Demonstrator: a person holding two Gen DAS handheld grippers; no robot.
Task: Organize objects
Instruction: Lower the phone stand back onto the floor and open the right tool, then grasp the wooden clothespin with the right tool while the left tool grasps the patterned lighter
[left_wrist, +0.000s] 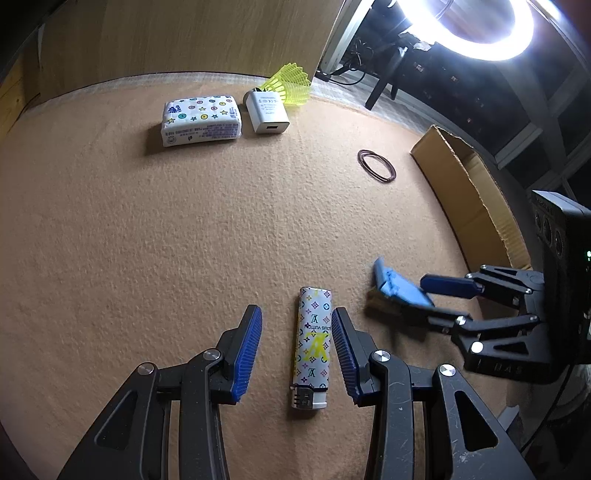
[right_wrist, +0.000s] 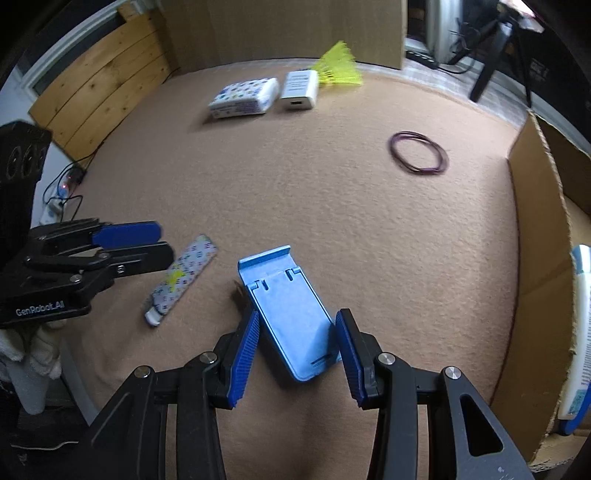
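A patterned white lighter (left_wrist: 312, 347) lies on the tan felt mat between the open fingers of my left gripper (left_wrist: 297, 328); its right pad is close to the lighter. The lighter also shows in the right wrist view (right_wrist: 183, 275). A light-blue phone stand (right_wrist: 290, 310) lies on the mat between the pads of my right gripper (right_wrist: 295, 332), which closes around its sides; whether the pads press it is unclear. In the left wrist view the stand (left_wrist: 397, 286) sits in my right gripper (left_wrist: 413, 295).
A tissue pack (left_wrist: 201, 120), a white charger (left_wrist: 266, 110) and a yellow shuttlecock (left_wrist: 290, 85) lie at the far edge. Dark hair bands (left_wrist: 376, 165) lie right of centre. An open cardboard box (right_wrist: 535, 236) at the right holds a white tube (right_wrist: 578, 332).
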